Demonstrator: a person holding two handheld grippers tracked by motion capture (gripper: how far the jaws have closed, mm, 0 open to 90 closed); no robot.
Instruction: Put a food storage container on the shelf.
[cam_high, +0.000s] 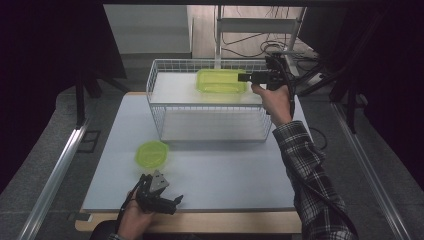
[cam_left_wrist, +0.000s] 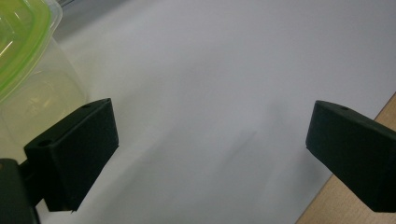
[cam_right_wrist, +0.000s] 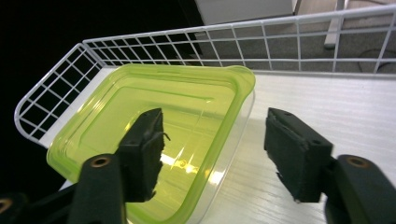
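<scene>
While we scan the high view from its left, we find the round green container (cam_high: 152, 153) sitting on the table (cam_high: 225, 175) at lower left of centre, and just below it our left hand-held gripper (cam_high: 177, 200) rests near the table's bottom edge, its jaws wide apart with nothing between them. Further right, at upper centre, the rectangular green tub (cam_high: 220, 81) lies on the top shelf of the white wire rack (cam_high: 165, 107). Our right hand-held gripper (cam_high: 242, 77) hovers at the tub's right rim, its jaws parted astride that rim without pressing it.
</scene>
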